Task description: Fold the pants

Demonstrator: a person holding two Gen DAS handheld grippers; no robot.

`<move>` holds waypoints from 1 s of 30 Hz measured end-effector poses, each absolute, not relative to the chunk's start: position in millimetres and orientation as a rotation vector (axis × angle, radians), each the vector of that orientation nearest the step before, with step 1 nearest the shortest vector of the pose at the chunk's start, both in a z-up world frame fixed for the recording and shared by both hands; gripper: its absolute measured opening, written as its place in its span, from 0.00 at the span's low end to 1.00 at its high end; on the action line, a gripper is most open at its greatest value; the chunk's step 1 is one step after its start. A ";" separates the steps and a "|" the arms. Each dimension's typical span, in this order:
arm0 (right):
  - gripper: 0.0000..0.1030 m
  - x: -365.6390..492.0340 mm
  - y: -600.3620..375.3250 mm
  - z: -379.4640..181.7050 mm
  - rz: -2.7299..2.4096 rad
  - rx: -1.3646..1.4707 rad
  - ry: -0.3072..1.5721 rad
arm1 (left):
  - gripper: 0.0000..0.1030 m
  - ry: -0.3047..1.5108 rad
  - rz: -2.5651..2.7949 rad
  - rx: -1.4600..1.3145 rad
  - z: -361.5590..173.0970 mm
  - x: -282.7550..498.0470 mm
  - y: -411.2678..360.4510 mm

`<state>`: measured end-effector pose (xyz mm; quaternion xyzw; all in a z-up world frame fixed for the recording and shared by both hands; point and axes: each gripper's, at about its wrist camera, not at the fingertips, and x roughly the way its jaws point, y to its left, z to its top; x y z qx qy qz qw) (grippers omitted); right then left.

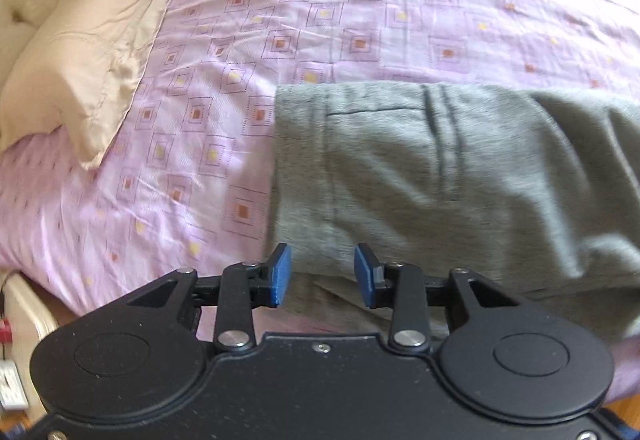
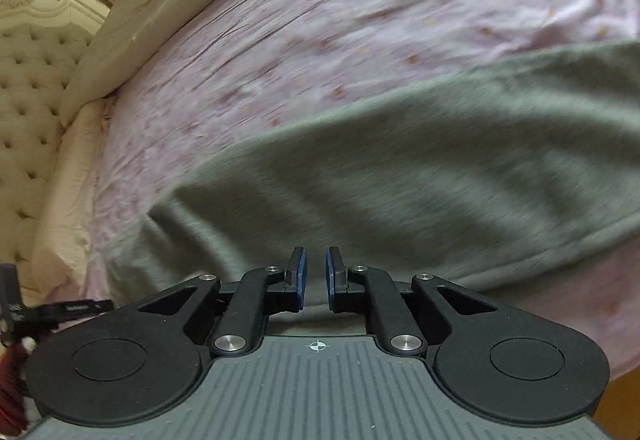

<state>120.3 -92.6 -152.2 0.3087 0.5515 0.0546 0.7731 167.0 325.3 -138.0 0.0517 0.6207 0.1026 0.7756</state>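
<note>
The grey pants [image 1: 440,175] are lying on the bed's pink patterned bedspread [image 1: 320,19], to the right of the beige pillow [image 1: 92,51], already doubled over into a broad slab; by my reading at least one more fold is remaining. The left tongs [image 1: 323,276] are hanging about half open over the pants' near edge, gripping nothing. The right tongs [image 2: 316,278] are showing a narrow gap above the cloth, also empty.
</note>
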 end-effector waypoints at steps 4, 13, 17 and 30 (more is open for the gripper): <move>0.30 113.3 -42.1 -172.9 0.082 0.853 1.224 | 0.54 1.363 0.121 0.143 -151.3 169.0 347.0; 0.36 118.1 3.4 -196.0 -0.049 0.934 1.231 | 0.62 1.391 -0.015 0.170 -172.5 186.5 359.5; 0.39 133.6 15.1 -200.1 -0.088 0.909 1.202 | 0.62 1.398 0.000 0.213 -176.8 195.0 361.7; 0.04 102.8 33.0 -161.9 -0.090 0.880 1.145 | 0.52 1.288 -0.031 0.329 -143.5 184.9 386.0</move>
